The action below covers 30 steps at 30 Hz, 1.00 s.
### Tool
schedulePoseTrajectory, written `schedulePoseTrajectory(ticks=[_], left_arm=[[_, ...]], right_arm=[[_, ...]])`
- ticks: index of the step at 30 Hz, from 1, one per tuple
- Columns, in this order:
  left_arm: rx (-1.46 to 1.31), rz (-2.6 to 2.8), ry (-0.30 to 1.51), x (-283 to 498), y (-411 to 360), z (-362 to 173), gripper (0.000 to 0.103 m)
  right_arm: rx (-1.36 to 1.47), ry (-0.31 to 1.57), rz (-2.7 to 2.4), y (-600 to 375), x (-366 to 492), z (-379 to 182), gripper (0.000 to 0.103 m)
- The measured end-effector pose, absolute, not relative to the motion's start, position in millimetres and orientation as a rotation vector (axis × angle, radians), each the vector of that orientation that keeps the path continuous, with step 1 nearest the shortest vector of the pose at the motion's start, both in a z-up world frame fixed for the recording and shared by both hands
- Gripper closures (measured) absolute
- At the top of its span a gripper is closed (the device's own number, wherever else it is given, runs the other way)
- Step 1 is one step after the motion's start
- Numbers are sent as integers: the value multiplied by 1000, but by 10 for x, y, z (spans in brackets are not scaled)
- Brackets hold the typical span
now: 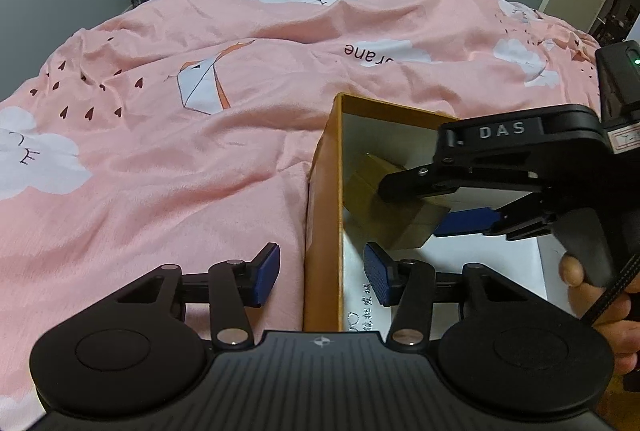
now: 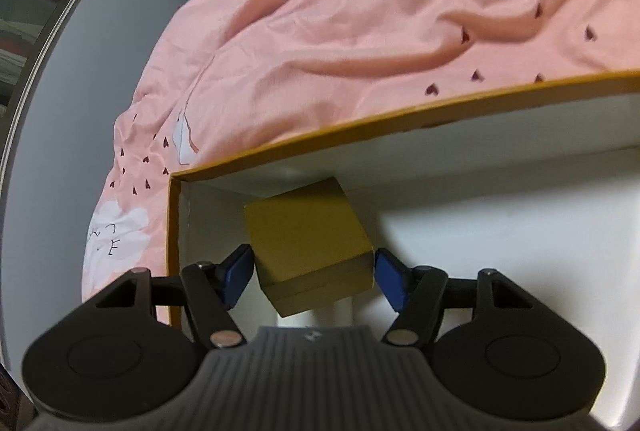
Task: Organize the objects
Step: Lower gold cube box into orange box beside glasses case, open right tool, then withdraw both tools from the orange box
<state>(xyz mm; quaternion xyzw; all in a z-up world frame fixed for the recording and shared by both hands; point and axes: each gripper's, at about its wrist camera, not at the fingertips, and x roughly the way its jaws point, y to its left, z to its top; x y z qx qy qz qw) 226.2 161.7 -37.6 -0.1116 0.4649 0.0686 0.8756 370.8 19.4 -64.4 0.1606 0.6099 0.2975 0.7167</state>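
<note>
Pink quilt (image 1: 200,159) under orange box (image 2: 400,119); right gripper (image 2: 312,275) clamps small yellow box (image 2: 304,239) between jaws, inside orange box; left gripper (image 1: 320,275) spread wide, straddling box wall

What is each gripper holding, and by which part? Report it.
The right gripper clamps the small yellow-brown box by two opposite sides, over the orange box. The left gripper holds nothing, open astride that box's wall.
</note>
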Motion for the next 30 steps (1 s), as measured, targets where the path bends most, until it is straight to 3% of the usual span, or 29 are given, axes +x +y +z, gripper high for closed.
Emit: schedulePoseTrajectory(ticks=[14, 20, 26, 30], left_arm=[[-247, 141, 979, 2268, 1651, -414, 46], [-253, 142, 980, 2269, 1647, -412, 46], [-250, 146, 979, 2258, 1652, -400, 46], [-260, 135, 975, 2274, 1645, -397, 51]], right_arm=[[386, 1239, 721, 214, 3688, -548, 41], [385, 1202, 764, 202, 3705, -528, 69], [342, 1170, 754, 199, 3718, -445, 69], [269, 1169, 727, 212, 3682, -508, 69]])
